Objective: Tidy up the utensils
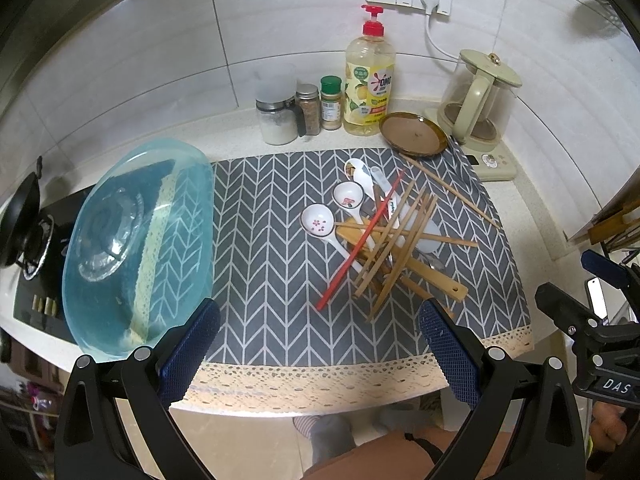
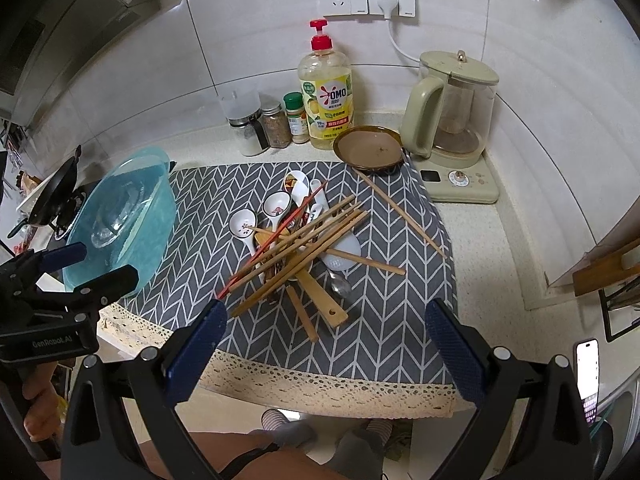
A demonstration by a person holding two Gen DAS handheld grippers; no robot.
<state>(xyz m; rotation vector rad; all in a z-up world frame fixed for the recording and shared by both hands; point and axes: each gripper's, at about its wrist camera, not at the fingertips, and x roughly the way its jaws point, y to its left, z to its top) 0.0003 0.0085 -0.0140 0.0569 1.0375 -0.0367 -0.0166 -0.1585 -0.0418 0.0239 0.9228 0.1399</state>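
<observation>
My mat (image 1: 280, 264), grey with a white herringbone print and a lace hem, covers most of the counter (image 2: 492, 240). At its left end the blue tub (image 1: 136, 248) stands tilted, and through its clear wall I see one glass bowl (image 1: 108, 236) inside. At the back right the kettle (image 2: 452, 108) sits on its base, its glass body showing nothing I can make out inside. Beside it stands the soap bottle (image 2: 326, 92), partly full of yellow liquid, its label reading "OMO". Just in front lies the brown plate (image 2: 370, 148), its near edge on the mat.

Mid-mat is the heap: bamboo chopsticks (image 1: 400, 236) crossed over white spoons (image 1: 318, 222), a red chopstick (image 1: 362, 240) slanting through them, and a wooden spatula (image 2: 324, 296) poking toward me. Left of the soap are three jars (image 1: 308, 110); the leftmost holds white powder.

My left claw (image 1: 318, 346) gapes wide over the mat's near hem, holding nothing. My right claw (image 2: 326, 348) is spread just as wide and bare.

Only the right view shows a metal spoon (image 2: 340, 284) under the sticks, a lit phone (image 2: 587, 376), and "GenRobot.AI" on my left tool. Only the left view shows the stove knobs (image 1: 43, 305) and "DAS" on my right tool.
</observation>
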